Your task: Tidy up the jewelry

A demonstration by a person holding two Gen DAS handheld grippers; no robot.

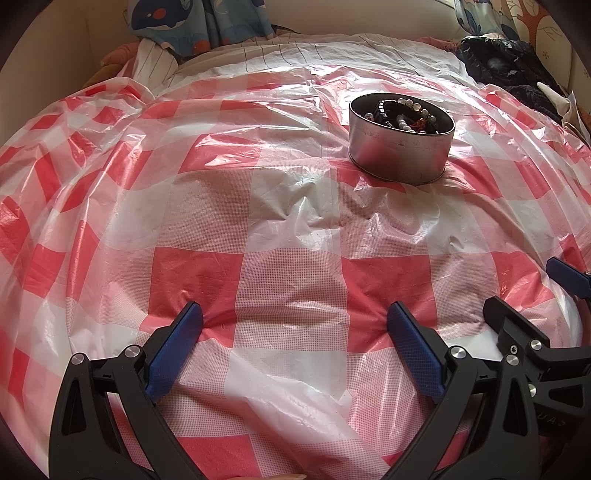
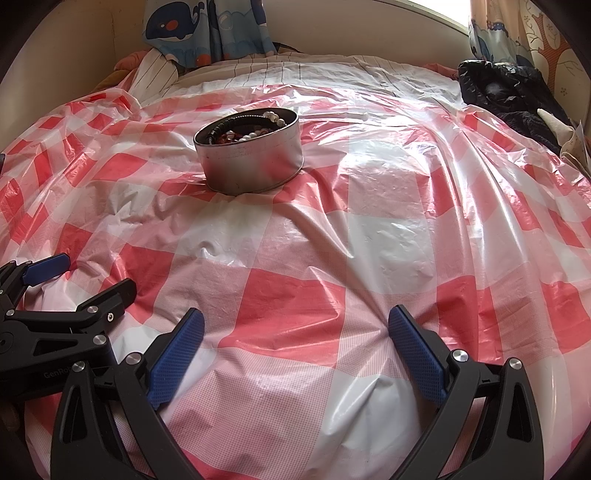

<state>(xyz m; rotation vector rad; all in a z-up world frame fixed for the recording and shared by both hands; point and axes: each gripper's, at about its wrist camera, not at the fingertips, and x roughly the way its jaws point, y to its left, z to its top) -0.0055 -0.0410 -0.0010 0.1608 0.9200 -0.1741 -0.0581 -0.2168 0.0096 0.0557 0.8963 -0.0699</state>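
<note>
Jewelry tin loaded, standing on the checked sheet; both my tongs spread and empty.

The round metal tin (image 1: 400,147) stands upright on the red-and-white checked plastic sheet (image 1: 288,229), well ahead of my tongs, holding a tangle of bead bracelets (image 1: 406,112): dark beads, pearl-white beads and some red pieces. My left gripper (image 1: 293,325) is low over the sheet with its blue-padded fingers (image 1: 177,347) wide apart and nothing between them. My right gripper (image 2: 295,328) sits just beside it, likewise spread and holding nothing. Beyond the sheet lies striped bedding (image 2: 295,70), a whale-print curtain (image 2: 207,26) hangs behind it, and a heap of dark clothing (image 2: 509,92) sits at far right.
</note>
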